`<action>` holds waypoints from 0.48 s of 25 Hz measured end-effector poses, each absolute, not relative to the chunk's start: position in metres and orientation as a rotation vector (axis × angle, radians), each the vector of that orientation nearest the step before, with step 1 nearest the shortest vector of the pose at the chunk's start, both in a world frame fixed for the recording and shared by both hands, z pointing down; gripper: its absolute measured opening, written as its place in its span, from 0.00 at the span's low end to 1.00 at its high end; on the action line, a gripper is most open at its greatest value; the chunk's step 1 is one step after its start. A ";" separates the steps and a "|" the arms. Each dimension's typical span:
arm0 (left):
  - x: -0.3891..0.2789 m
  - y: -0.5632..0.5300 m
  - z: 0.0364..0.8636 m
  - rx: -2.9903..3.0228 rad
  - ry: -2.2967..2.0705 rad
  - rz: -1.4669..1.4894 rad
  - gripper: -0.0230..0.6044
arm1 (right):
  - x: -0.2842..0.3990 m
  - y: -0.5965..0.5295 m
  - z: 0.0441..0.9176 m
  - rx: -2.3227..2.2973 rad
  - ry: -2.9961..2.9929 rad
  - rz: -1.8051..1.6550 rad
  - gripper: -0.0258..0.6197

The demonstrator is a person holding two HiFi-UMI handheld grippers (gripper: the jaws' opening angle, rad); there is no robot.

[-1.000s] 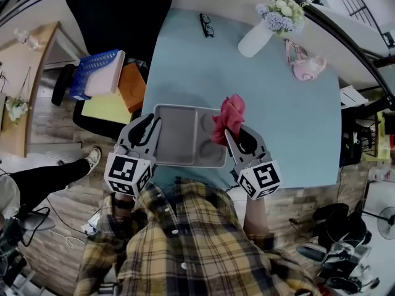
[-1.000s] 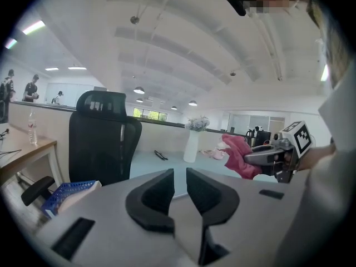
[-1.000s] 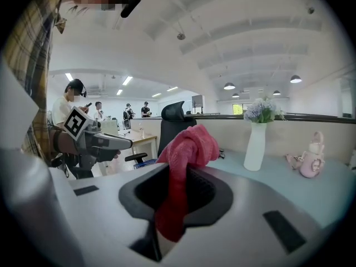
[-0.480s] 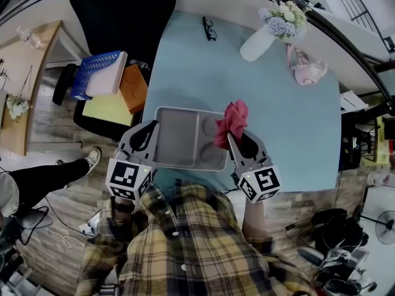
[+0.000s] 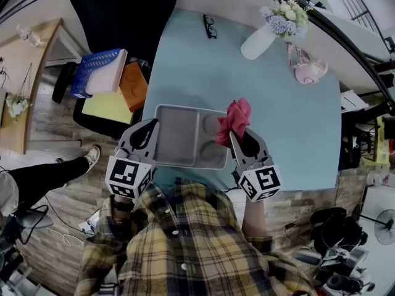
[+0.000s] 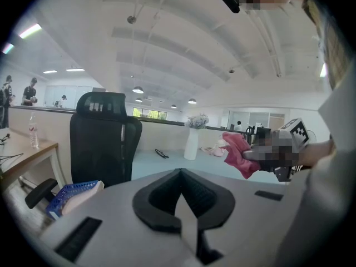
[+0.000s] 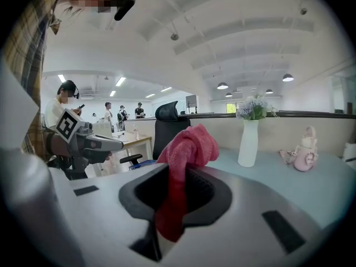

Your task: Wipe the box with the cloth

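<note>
Your right claw [image 7: 175, 191] is grasping the pink cloth [image 7: 188, 143]. The jaws are pinching its lower part, and the rest is bunching up above them in a loose crest.

Your left claw [image 6: 181, 193] is clenched, with the jaws together and nothing showing between them. In the head view its tip is lying at the left rim of the grey box [image 5: 176, 137]. I cannot tell whether it is pressing on that rim or only resting beside it.

The box is a shallow tray with compartments. It is sitting low in the middle of the head view, between your two claws, near the close edge of the light blue counter [image 5: 278, 116]. In the same view the cloth is hanging over the box's right edge, just above the round wells. It is lifting off the jaws and not lying flat, so it looks as if it is not rubbing the surface yet.

My reading is that you are finishing the set-up and the wiping proper is still ahead. The cloth is picked up and brought to the box, and the other claw is placed as if to steady it. No compartment is showing any sign of having been wiped, though the grey surface would hardly show one. You are still facing the large left compartment, the wells and the rim.
</note>
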State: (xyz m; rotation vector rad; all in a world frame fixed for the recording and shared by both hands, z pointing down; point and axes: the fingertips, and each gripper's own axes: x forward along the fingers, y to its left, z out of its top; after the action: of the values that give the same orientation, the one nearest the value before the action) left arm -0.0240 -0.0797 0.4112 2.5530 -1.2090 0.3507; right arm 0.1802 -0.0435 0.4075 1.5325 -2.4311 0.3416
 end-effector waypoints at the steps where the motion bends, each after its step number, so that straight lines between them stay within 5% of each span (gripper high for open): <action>1: -0.024 -0.080 0.412 2.552 -1.207 0.351 0.02 | 0.180 -0.044 0.407 1.532 -2.432 0.339 0.15; 12: -0.021 -0.080 0.413 2.549 -1.202 0.363 0.02 | 0.176 -0.044 0.410 1.506 -2.441 0.358 0.15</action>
State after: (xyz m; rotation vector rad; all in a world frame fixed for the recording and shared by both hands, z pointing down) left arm -0.0213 -0.0797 0.4133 2.5490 -1.2019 0.3630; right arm 0.1761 -0.0436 0.4105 1.5060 -2.4405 0.3584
